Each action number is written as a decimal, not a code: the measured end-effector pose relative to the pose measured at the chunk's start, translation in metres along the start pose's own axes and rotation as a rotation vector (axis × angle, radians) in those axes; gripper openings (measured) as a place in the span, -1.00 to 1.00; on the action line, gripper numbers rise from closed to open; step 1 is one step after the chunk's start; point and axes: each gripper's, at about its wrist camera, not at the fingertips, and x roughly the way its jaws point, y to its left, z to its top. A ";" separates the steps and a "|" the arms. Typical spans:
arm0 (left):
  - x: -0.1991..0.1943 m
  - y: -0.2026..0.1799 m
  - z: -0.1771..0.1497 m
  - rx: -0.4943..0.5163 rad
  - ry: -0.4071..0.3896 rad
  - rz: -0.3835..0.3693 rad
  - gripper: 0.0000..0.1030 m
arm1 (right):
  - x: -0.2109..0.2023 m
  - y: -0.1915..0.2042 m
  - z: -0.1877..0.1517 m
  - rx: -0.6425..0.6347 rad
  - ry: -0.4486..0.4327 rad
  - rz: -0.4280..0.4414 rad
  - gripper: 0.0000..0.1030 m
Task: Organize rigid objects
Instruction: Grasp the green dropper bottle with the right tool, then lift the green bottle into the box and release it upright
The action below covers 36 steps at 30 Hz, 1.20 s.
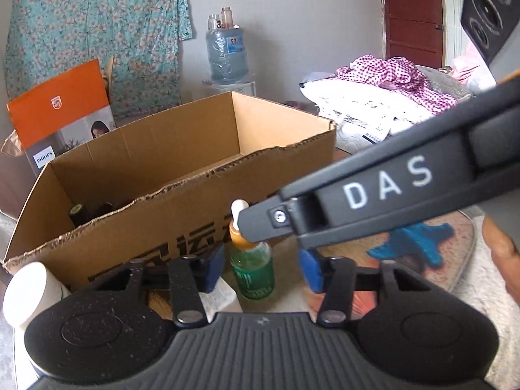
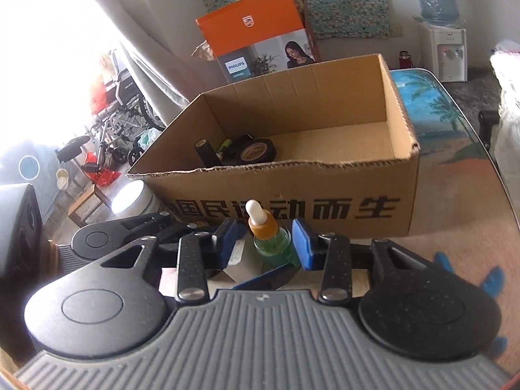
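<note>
Hovering over the dropper bottle (image 1: 252, 269), the left gripper (image 1: 261, 269) has its blue pads spread, one on each side of the green glass, with clear gaps on both sides. The bottle stands upright on the table (image 2: 455, 178), just in front of the cardboard box (image 1: 182, 162), outside it.

Only the left wrist view shows the right gripper from outside: a dark finger marked DAS crosses in from the right, its tip by the bottle's white bulb. A person's hand (image 1: 503, 253) shows at the right edge.

The right wrist view shows the right gripper (image 2: 266, 243) straddling the same bottle. Its right-side pad is at the glass, possibly touching, and its left-side pad stands apart, so it is not pinching. The left gripper's disc and linkage sit low on the left here.

This view also looks deeper into the box: a black tape roll (image 2: 255, 152) and a black cylinder (image 2: 204, 152) sit in the near left corner, and the rest of the floor is bare. The left view catches only their tops.

A white jar (image 2: 133, 200) sits by the box's left corner in both views.
</note>
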 end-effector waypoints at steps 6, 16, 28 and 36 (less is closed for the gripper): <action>0.008 0.005 0.002 -0.019 -0.003 0.003 -0.28 | 0.019 0.001 0.010 -0.031 0.017 0.022 -0.57; 0.003 0.010 0.000 -0.090 -0.007 -0.046 -0.30 | 0.020 -0.005 0.008 -0.040 0.031 0.024 -0.64; -0.012 -0.004 -0.012 -0.124 -0.022 -0.154 -0.26 | -0.014 -0.016 -0.010 -0.005 0.035 -0.013 -0.65; 0.000 -0.016 -0.014 -0.073 0.018 -0.124 -0.06 | -0.022 -0.024 -0.014 0.016 0.031 -0.011 -0.65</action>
